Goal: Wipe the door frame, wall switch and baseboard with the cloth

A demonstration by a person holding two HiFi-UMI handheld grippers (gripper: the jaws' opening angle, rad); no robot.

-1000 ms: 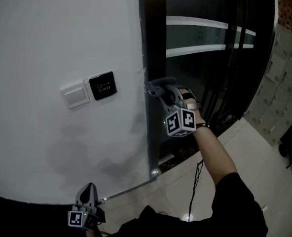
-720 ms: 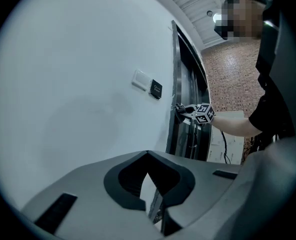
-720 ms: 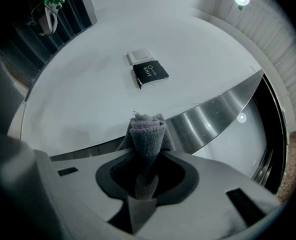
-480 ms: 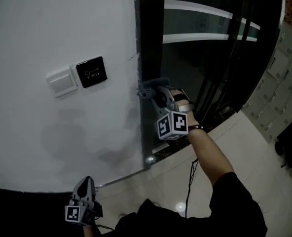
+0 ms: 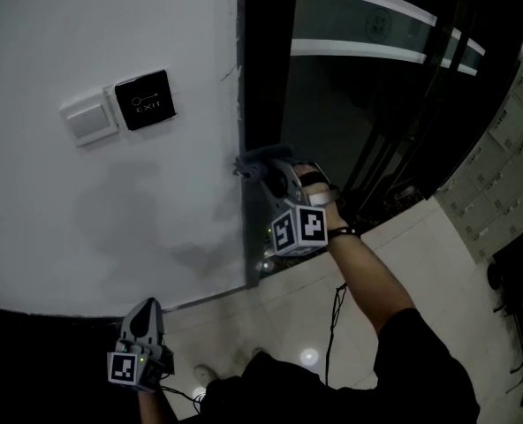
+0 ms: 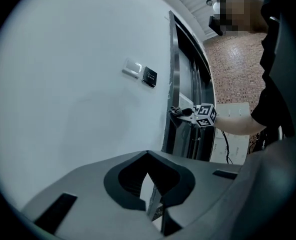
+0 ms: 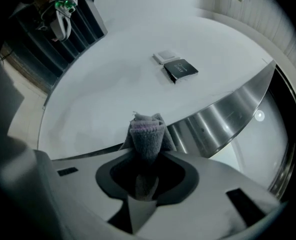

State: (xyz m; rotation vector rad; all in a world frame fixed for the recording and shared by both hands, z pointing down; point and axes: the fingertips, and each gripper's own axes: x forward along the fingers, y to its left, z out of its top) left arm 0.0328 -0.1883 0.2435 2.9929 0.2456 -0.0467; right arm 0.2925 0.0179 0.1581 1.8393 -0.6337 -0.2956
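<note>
A folded grey cloth is pressed against the edge of the dark metal door frame, low down, with my right gripper shut on it. In the right gripper view the cloth sticks out of the jaws towards the shiny frame. The white wall switch sits up and left on the white wall, beside a black exit button. My left gripper hangs low near the wall's foot, shut and holding nothing. The baseboard is a thin metal strip.
Beyond the frame stands a dark glass door with pale stripes. Pale floor tiles lie below, with lockers at the right. A cable hangs from my right arm.
My right gripper has slid down the door frame with the cloth still in it. The switch and button have shifted up and left in view. The left gripper has barely moved.
</note>
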